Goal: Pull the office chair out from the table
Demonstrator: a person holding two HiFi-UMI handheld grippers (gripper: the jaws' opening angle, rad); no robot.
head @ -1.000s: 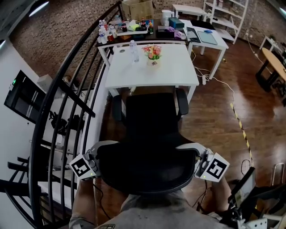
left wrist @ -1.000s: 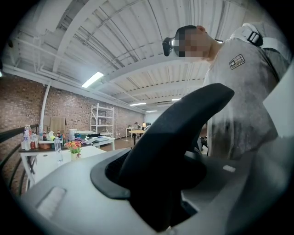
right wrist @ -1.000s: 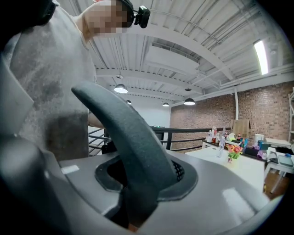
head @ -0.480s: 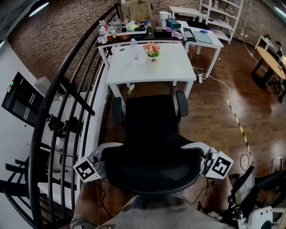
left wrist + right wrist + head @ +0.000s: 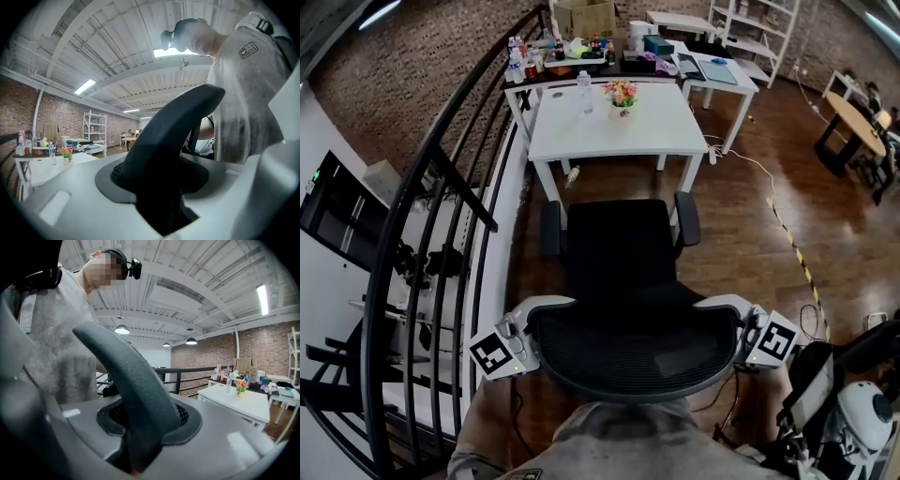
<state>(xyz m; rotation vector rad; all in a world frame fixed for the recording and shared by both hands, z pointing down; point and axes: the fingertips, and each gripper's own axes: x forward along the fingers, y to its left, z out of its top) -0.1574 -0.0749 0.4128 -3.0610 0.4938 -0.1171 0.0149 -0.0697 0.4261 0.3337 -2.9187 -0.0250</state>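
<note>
The left tool (image 5: 523, 339) is clamped on the left end of the office chair's (image 5: 623, 272) backrest (image 5: 633, 352). Its jaws have just been closing, with the grey frame (image 5: 542, 305) at that corner between them. In the left gripper view this grey frame fills the lower part of the picture right up against the tool, and the dark backrest rim rises out of it.

The right tool (image 5: 748, 336) grips the opposite end of the backrest in the same way. In the right gripper view the grey frame and dark rim again sit hard against its jaws. The whole curved backrest spans the space between the two tools, which face each other across it.

Ahead of the tools lies the black seat (image 5: 619, 248), with the armrests (image 5: 550, 228) on either side of it. Farther ahead stands the white counter (image 5: 614, 131). The chair is apart from it, with a strip of wooden floor (image 5: 741, 234) showing between the seat's far edge and the counter's near edge. On the counter, well away from the tools, stand a small pot of flowers (image 5: 622, 94) and a bottle (image 5: 585, 97). A black railing (image 5: 441, 187) runs along outside the left tool. The person (image 5: 619, 441) stands just behind the backrest.
</note>
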